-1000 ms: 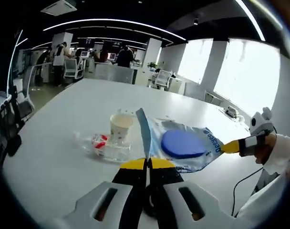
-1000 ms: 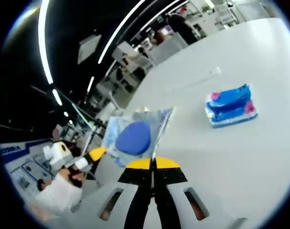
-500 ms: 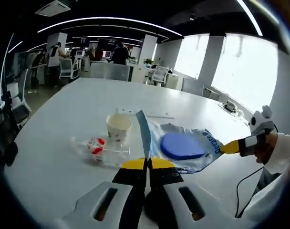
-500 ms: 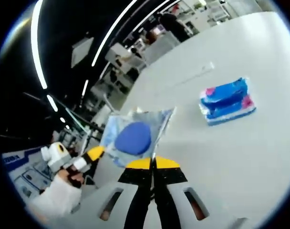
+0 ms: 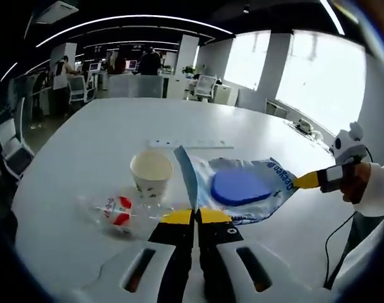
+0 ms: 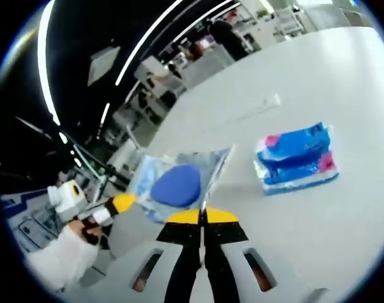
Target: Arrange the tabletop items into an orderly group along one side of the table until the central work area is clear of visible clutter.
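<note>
Both grippers hold one clear bag with a blue round pad inside (image 5: 241,188). The left gripper (image 5: 195,216) has its jaws clenched on one edge of the bag, and the right gripper (image 6: 203,216) has its jaws clenched on the other edge. The bag hangs between them, up off the white worktop (image 5: 84,151).

In the left gripper view, a paper cup (image 5: 151,172) stands at about 10 o'clock from the jaws. A squashed clear bottle (image 5: 113,211) lies just beside it, at 9 o'clock. In the right gripper view, a blue tissue pack (image 6: 295,158) lies at 2 o'clock.

I think the tidy-up is not far along. The things are well apart, not in a neat group.
</note>
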{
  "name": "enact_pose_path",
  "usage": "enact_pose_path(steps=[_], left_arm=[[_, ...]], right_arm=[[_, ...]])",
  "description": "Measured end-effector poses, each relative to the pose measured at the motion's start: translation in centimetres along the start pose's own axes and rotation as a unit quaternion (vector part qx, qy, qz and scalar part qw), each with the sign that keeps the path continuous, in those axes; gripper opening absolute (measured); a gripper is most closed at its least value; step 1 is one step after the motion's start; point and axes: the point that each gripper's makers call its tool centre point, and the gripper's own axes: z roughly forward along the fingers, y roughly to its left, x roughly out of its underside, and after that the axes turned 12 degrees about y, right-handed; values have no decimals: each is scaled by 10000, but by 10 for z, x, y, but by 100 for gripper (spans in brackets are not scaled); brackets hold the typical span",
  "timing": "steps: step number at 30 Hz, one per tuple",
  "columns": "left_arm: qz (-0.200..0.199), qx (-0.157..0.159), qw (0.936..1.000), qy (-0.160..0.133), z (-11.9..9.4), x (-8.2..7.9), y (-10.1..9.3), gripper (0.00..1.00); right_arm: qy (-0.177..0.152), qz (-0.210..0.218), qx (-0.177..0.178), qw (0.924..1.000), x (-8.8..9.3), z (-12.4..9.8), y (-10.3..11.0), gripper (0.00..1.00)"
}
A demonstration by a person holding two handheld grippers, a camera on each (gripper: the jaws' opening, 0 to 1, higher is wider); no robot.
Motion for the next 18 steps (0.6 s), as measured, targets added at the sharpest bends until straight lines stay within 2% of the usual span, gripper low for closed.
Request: enact_pose_path(steps=[2,5,9,12,14,18], left_arm=[[142,-13,9999,91,6,-2,1,0],[557,-102,9980,264,16,-6,3,0],[625,-101,9976,281,27,-17,5,0],[1003,-253,9932,531,40,-14,7,0],[1205,-374,9900,633,46,-13,10,0],[1275,-394,9884,729,55,-12,11,0]], right_arm=[[62,-177,145,9997,-5,6,-5,0],[34,-196,174,9997,-13,11,-9,0],[14,-332,290,9990,-23,17,-17,0],[66,-456,380,9982,-27,23,-21,0],[122,-723,459,9962,-30,29,-22,0],[248,-1107,661,9913,-34,38,-25,0]])
